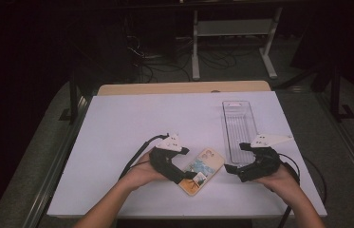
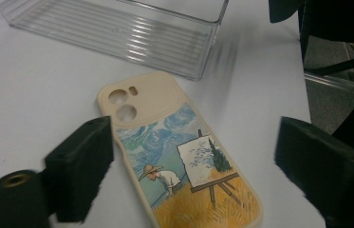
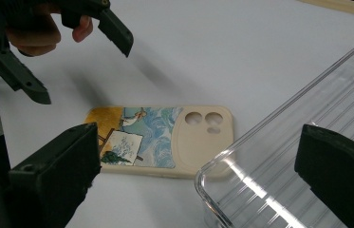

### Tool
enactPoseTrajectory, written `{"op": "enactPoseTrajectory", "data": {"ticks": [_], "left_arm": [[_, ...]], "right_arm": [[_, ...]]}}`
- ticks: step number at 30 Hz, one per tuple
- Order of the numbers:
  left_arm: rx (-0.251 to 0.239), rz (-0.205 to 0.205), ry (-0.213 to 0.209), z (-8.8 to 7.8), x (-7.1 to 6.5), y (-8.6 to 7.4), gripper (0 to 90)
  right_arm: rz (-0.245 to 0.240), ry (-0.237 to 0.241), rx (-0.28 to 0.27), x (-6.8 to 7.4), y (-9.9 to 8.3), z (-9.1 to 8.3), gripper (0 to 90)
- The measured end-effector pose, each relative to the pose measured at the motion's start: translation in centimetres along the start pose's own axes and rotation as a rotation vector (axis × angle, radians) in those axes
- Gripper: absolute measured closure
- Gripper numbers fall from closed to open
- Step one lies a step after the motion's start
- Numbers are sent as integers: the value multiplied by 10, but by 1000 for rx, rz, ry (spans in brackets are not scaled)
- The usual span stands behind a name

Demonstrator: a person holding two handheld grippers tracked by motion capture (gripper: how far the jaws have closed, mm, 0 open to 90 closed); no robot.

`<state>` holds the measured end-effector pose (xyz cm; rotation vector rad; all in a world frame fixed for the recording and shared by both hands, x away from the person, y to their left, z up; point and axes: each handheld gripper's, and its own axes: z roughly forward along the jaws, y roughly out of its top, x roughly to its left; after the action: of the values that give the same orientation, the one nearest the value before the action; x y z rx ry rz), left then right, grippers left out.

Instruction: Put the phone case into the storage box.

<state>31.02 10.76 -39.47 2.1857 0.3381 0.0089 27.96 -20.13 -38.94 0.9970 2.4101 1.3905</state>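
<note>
- High view: dim room, dark at the edges; the white counter (image 1: pixel 132 123) is the brightest area.
- Gripper views: evenly lit, soft shadows; the near fingers (image 2: pixel 82 166) are out of focus.
- Glare streaks the clear tray (image 3: pixel 279 190), slight motion blur.
</note>
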Motion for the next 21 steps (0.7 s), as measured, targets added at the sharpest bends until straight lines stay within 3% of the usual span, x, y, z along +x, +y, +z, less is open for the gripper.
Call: {"op": "enactPoseTrajectory", "data": {"ticks": [3, 6, 7, 9, 12, 15, 16, 18, 20, 21], "left_arm": [[10, 6, 6, 5, -3, 0, 170], [19, 13, 10, 9, -7, -1, 254], [15, 10, 7, 12, -8, -1, 330], [29, 13, 10, 14, -9, -1, 399], [33, 12, -2, 19, -11, -2, 470], [42, 6, -29, 24, -14, -2, 611], [26, -15, -37, 27, -17, -3, 644], [39, -21, -56, 31, -19, -3, 680], [62, -16, -72, 35, -20, -4, 780], [68, -14, -74, 37, -21, -5, 780]], "right_arm": [[-2, 0, 2, 0, 0, 0, 9], [-1, 1, 4, 0, 0, 1, 9], [2, 1, 5, 0, 0, 1, 9], [5, 1, 4, 0, 0, 1, 9], [3, 3, 2, 0, 0, 1, 9], [5, 4, 6, 0, 0, 2, 9], [7, 3, 8, 1, 0, 2, 9], [3, 3, 7, 0, 0, 2, 9], [4, 1, 9, 0, 0, 2, 9], [4, 1, 9, 0, 0, 2, 9]]}}
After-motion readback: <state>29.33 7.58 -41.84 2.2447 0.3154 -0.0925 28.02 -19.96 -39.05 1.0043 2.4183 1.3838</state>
